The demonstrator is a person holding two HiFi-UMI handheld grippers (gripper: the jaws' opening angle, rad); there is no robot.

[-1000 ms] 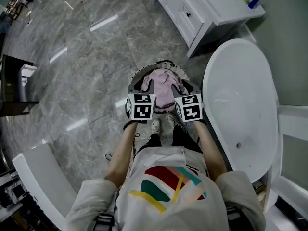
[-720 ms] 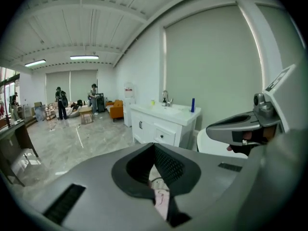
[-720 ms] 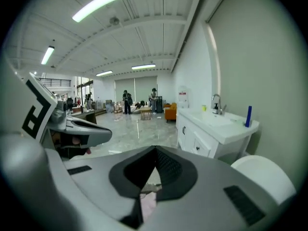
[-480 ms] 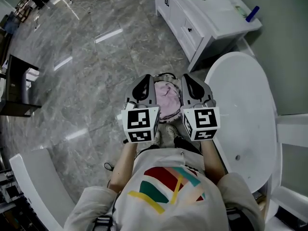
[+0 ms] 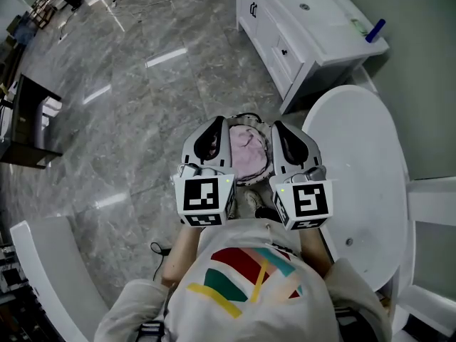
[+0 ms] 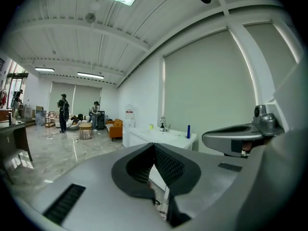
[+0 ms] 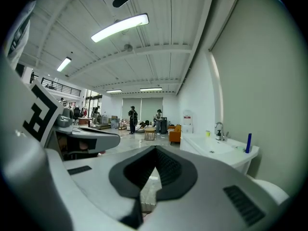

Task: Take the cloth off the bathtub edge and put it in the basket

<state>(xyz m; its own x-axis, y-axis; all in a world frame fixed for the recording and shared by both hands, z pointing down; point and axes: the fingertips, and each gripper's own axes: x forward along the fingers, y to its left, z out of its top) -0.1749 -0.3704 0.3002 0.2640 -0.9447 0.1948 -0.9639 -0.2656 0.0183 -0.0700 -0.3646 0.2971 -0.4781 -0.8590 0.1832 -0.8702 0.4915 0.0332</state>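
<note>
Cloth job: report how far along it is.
Done: the pink cloth lies in the basket, and the visible bathtub edge is bare. In hand: nothing; the left hand-held gripper and right hand-held gripper are shut and empty above the basket. Left: apparently nothing.

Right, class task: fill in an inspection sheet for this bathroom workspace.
Surface: glossy grey marble floor.
Job's things: pink cloth lies in the basket; no cloth seen on the bathtub edge.
Clutter: blue bottle on the white vanity.
Grippers: left gripper and right gripper both shut, empty, held up over the basket.
Cables: thin black cable on the floor by the person's feet.
Surroundings: people standing far across the room.
</note>
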